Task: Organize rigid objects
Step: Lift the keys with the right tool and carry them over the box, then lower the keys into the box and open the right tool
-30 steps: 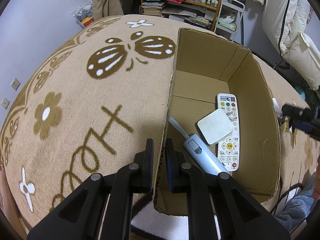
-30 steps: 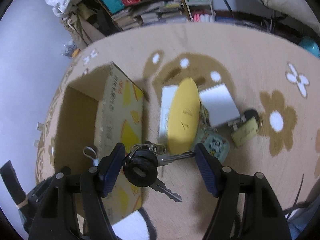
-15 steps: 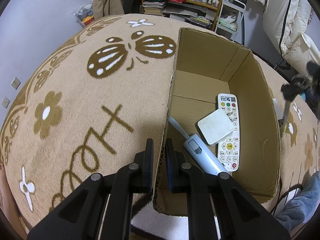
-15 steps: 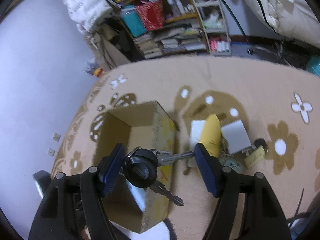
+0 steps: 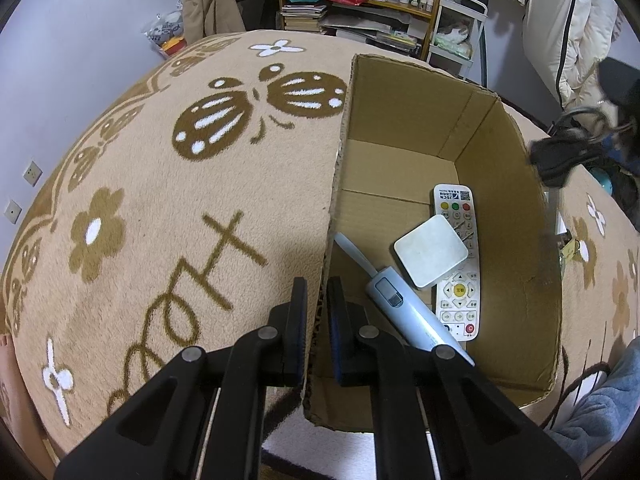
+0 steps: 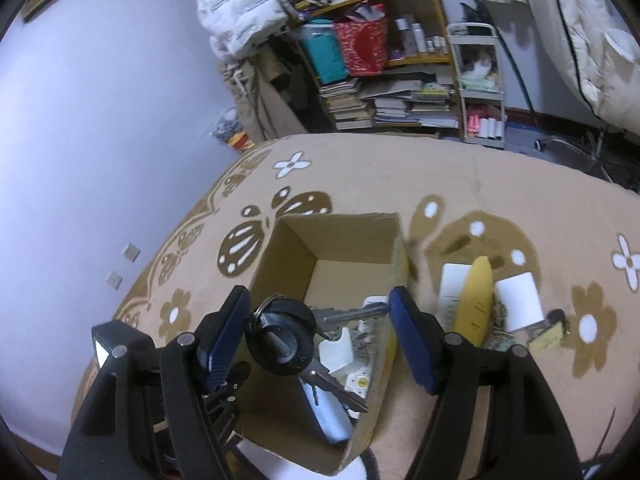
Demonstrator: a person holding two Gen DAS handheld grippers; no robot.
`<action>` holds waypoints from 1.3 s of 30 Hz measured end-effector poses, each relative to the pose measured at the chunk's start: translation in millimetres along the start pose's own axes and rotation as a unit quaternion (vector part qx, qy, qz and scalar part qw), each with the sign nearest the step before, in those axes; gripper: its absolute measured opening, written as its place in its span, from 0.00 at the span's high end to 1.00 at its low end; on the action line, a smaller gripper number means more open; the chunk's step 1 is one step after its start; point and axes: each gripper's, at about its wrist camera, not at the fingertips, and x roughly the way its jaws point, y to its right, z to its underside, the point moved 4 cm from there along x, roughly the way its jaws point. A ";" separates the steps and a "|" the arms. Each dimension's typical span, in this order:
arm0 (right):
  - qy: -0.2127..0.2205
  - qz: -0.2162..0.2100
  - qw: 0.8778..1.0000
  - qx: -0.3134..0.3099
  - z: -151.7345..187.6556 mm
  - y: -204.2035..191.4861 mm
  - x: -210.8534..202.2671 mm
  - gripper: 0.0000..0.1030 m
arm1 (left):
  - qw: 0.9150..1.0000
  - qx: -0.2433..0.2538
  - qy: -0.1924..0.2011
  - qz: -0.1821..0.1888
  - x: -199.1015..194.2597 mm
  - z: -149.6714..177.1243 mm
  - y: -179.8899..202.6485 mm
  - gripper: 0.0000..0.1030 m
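Observation:
An open cardboard box [image 5: 400, 128] stands on the patterned rug. My left gripper [image 5: 318, 288] is shut on the box's near left wall, one finger inside and one outside. Inside lie a white remote [image 5: 460, 292], a white square block [image 5: 430, 250] on top of it, and a pale blue handheld device [image 5: 404, 316]. My right gripper [image 6: 318, 296] hangs above the box [image 6: 340, 236] with its jaws wide, shut on a bunch of keys [image 6: 286, 336] with a black round fob. The fob rests against the left finger and a key tip touches the right finger.
To the right of the box on the rug lie a yellow oblong case [image 6: 476, 296], two white flat items [image 6: 520, 300], and a tagged key ring [image 6: 546, 338]. Cluttered shelves [image 6: 392, 80] line the far wall. A person's sleeve [image 5: 600, 408] shows at the lower right.
My right gripper has risen and swung left with the keys, from over the pile on the rug to above the box opening. My left gripper kept its hold on the box wall.

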 end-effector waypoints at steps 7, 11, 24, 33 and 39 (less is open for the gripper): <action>-0.019 0.003 1.000 -0.016 16.4 -6.9 28.3 0.26 | 1.000 0.003 0.001 0.000 0.5 -0.2 1.8 0.93; -0.021 0.013 1.000 -0.019 20.3 -5.2 37.1 0.26 | 1.000 0.004 0.002 0.000 0.4 -0.2 2.1 0.93; -0.038 0.045 0.998 -0.032 28.0 -0.3 52.0 0.26 | 1.000 0.002 0.001 0.002 -0.1 -0.3 2.5 0.93; -0.042 0.042 0.998 -0.034 28.2 -1.9 49.5 0.25 | 1.000 0.002 0.001 0.002 0.0 -0.1 2.5 0.92; -0.004 0.050 0.998 -0.028 18.9 8.1 29.9 0.08 | 1.000 0.001 0.001 0.003 -0.1 0.1 2.4 0.92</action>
